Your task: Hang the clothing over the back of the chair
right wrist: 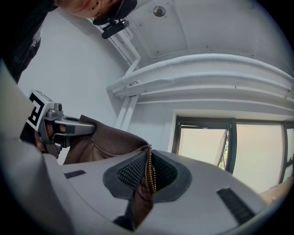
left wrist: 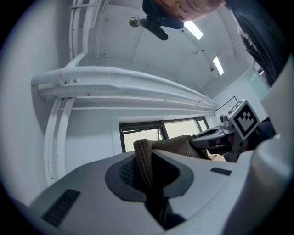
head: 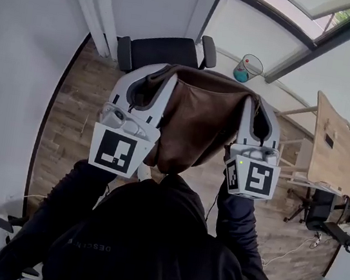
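Brown jacket [head: 197, 123] stretched between 2 grippers: left gripper [head: 150, 80] pinching a ribbed edge, right gripper [head: 252, 108] pinching the zipper edge. Chair [head: 165, 51] just ahead — carry level, clear the backrest, drape evenly.

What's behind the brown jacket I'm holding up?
The black office chair stands just beyond the brown jacket, with both armrests showing. The jacket covers the chair's lower part.
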Action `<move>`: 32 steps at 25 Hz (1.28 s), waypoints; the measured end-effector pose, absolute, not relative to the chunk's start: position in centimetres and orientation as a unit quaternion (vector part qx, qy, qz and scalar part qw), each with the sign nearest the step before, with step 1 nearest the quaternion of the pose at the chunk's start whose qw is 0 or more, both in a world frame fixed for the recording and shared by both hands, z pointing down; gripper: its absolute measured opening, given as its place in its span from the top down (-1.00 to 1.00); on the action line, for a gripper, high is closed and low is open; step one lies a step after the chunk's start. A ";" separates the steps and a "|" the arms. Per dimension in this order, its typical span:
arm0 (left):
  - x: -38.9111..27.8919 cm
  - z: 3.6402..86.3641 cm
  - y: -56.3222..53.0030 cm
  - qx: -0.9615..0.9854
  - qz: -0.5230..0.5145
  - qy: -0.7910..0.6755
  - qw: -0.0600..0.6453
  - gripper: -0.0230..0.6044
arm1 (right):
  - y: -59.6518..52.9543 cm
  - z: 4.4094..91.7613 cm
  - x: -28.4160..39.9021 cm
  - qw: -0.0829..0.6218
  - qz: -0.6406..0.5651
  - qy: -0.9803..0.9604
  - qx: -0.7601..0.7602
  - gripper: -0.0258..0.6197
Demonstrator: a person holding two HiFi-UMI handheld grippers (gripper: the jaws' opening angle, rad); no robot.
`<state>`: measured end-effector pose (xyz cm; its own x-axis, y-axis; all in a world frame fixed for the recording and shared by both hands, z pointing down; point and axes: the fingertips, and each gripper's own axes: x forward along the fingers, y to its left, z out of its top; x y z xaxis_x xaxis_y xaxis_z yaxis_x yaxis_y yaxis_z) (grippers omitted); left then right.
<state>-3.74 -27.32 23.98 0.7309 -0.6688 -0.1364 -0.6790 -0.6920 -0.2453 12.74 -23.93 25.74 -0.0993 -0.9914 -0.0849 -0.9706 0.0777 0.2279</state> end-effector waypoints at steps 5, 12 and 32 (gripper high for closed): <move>-2.6 24.8 -30.4 -0.919 0.009 0.373 0.129 0.78 | -27.0 26.8 13.9 0.048 -0.102 -0.742 0.661 0.77; -1.3 26.5 -34.8 -0.921 -0.015 0.369 0.125 0.78 | -31.8 29.0 15.1 0.059 -0.078 -0.767 0.634 0.76; -0.5 32.6 -42.5 -0.919 -0.064 0.376 0.102 0.78 | -39.4 34.6 16.3 0.092 -0.022 -0.805 0.586 0.72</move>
<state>-0.45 -42.46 32.60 0.7096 -0.7034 0.0407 -0.6775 -0.6970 -0.2347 16.27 -39.38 34.64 -0.2956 -0.9474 0.1228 -0.9394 0.3117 0.1425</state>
